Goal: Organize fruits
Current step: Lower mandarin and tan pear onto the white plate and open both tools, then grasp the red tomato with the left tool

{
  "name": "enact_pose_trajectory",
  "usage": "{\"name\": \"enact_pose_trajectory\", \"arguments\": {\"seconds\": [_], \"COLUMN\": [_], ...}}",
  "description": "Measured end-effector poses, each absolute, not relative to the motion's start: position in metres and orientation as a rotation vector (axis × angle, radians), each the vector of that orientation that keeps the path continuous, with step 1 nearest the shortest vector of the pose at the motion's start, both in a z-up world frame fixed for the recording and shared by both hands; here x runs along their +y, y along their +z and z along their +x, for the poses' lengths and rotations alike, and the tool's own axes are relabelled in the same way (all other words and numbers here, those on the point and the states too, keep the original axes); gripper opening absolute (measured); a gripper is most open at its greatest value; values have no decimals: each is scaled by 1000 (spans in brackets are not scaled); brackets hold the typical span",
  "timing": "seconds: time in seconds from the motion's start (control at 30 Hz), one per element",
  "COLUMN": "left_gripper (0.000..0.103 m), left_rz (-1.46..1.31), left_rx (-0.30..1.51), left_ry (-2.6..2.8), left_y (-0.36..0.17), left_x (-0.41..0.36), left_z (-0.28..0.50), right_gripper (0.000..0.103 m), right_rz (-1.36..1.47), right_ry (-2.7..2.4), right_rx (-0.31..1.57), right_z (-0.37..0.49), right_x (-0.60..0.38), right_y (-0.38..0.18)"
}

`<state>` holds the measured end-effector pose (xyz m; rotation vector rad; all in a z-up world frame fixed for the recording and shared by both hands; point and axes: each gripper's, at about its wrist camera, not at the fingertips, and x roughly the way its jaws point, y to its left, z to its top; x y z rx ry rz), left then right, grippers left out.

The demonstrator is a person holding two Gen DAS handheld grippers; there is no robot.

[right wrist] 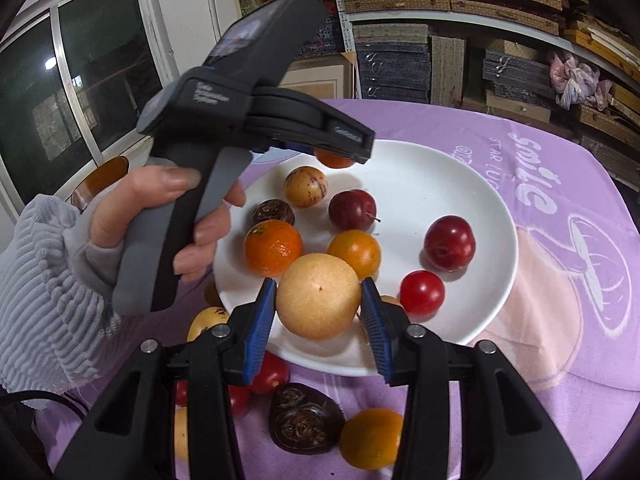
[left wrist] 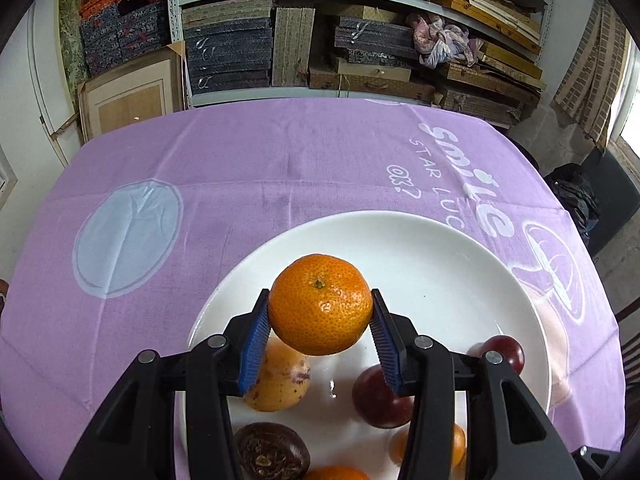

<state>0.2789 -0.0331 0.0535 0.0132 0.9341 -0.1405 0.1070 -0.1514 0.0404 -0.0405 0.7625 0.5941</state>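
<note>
On the left, a hand in a ribbed grey sleeve carried the left gripper, clamped on a mandarin above the white plate's near-left part. The right gripper squeezed a pale round fruit over the plate's near rim. Right of it, 2 red plums sat on the plate.

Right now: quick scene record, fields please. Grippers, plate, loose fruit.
left gripper: shut on tangerine, above the plate
right gripper: shut on tan round fruit, over the plate's near edge
plate: white, on purple tablecloth; holds plums, oranges, other fruit
off plate: dark wrinkled fruit and orange fruit on the cloth, nearer the camera
</note>
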Motion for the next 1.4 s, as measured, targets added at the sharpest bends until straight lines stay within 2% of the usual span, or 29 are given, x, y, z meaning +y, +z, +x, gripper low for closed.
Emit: {"name": "enact_pose_trajectory", "arguments": {"seconds": [0.27, 0.4, 0.53, 0.6, 0.63, 0.7, 0.83, 0.97, 1.07, 1.4], "left_gripper": [50, 49, 50, 55, 62, 65, 65, 65, 65, 65], "left_rz": [28, 30, 36, 58, 66, 84, 89, 122, 121, 49], "left_rx": [948, 898, 824, 782, 764, 742, 765, 776, 788, 832], "left_ry": [-133, -117, -92, -69, -56, -42, -68, -74, -78, -157], "left_y": [40, 67, 112, 131, 137, 140, 115, 79, 60, 31], "left_x": [-34, -27, -8, 1, 4, 9, 7, -5, -7, -4], "left_z": [282, 263, 219, 185, 167, 132, 70, 27, 10, 9], "right_gripper": [43, 43, 44, 52, 59, 65, 78, 79, 86, 89], "right_rz": [-57, -46, 8, 33, 49, 65, 34, -38, -85, -80], "right_ry": [587, 584, 578, 564, 555, 537, 488, 413, 384, 385], "right_rx": [792, 756, 626, 557, 527, 480, 441, 427, 402, 394], "right_z": [116, 113, 88, 68, 57, 36, -6, -32, -44, -46], "right_x": [-144, -152, -178, -196, -205, -220, -237, -244, -246, -251], "right_y": [28, 41, 89, 112, 122, 131, 115, 87, 70, 66]}}
